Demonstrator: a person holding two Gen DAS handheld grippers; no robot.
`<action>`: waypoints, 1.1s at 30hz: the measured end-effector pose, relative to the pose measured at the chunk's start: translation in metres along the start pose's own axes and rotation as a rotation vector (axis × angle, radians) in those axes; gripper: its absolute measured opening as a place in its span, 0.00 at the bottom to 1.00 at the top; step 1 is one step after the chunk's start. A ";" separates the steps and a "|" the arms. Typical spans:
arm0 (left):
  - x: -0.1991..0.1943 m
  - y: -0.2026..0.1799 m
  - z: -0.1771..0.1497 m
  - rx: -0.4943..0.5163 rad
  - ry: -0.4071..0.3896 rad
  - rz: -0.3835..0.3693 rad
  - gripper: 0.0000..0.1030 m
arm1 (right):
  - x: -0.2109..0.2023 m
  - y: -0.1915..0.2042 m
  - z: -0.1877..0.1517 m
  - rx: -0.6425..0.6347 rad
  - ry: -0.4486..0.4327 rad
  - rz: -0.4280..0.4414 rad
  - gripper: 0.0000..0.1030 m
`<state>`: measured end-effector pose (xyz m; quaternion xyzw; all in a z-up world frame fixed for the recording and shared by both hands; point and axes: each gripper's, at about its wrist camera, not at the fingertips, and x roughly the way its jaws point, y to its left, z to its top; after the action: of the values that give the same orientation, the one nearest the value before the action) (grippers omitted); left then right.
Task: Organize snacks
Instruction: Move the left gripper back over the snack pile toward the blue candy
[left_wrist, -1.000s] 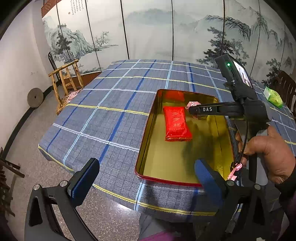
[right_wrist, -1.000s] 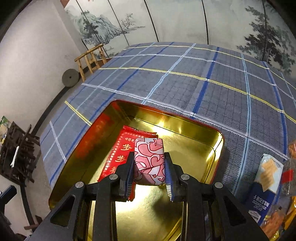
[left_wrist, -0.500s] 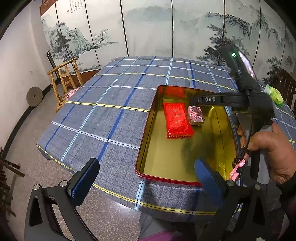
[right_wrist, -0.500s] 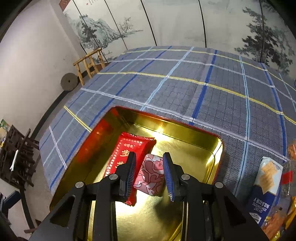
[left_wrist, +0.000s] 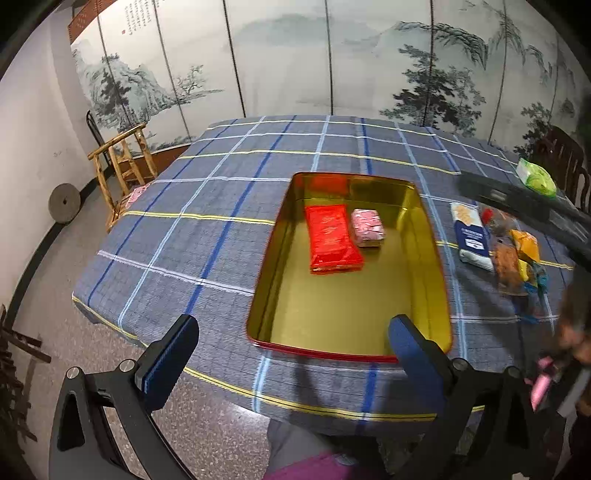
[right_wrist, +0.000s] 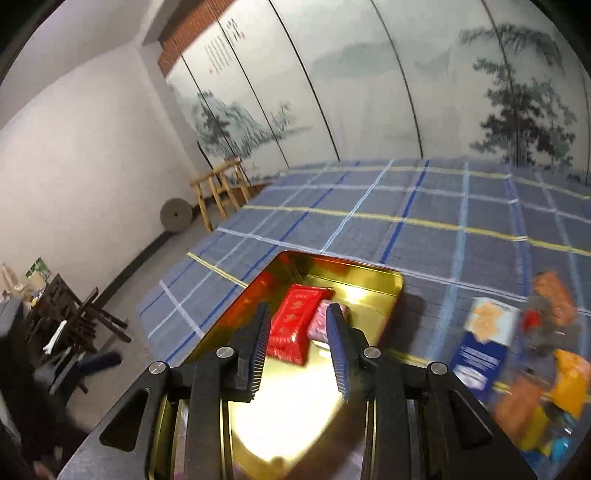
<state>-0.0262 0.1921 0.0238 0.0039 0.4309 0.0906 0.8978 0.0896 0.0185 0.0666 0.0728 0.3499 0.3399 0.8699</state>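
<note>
Soft, even indoor light fills both views. The gold tin (right_wrist: 384, 284) throws hard glare: a blown-out white patch sits on its floor in the right wrist view, and its inner walls mirror the red packet (left_wrist: 330, 238). A soft shadow falls on the plaid tabletop (left_wrist: 207, 229) below the tin's near rim. Fisheye curvature bends the painted screen (left_wrist: 332, 62) and darkens the corners. The right wrist view is motion-blurred, worst over the loose snacks (right_wrist: 535, 354) at right; the left view's right edge smears too.
</note>
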 end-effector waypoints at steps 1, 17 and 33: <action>-0.001 -0.004 0.000 0.008 0.001 -0.005 0.99 | -0.015 -0.003 -0.006 -0.012 -0.021 -0.016 0.34; -0.011 -0.090 -0.004 0.214 0.046 -0.225 0.99 | -0.159 -0.155 -0.101 0.151 -0.062 -0.483 0.42; 0.036 -0.215 -0.006 0.306 0.306 -0.591 0.70 | -0.164 -0.225 -0.143 0.291 -0.047 -0.489 0.43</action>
<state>0.0257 -0.0138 -0.0261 -0.0003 0.5512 -0.2388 0.7995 0.0310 -0.2735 -0.0296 0.1183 0.3820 0.0645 0.9143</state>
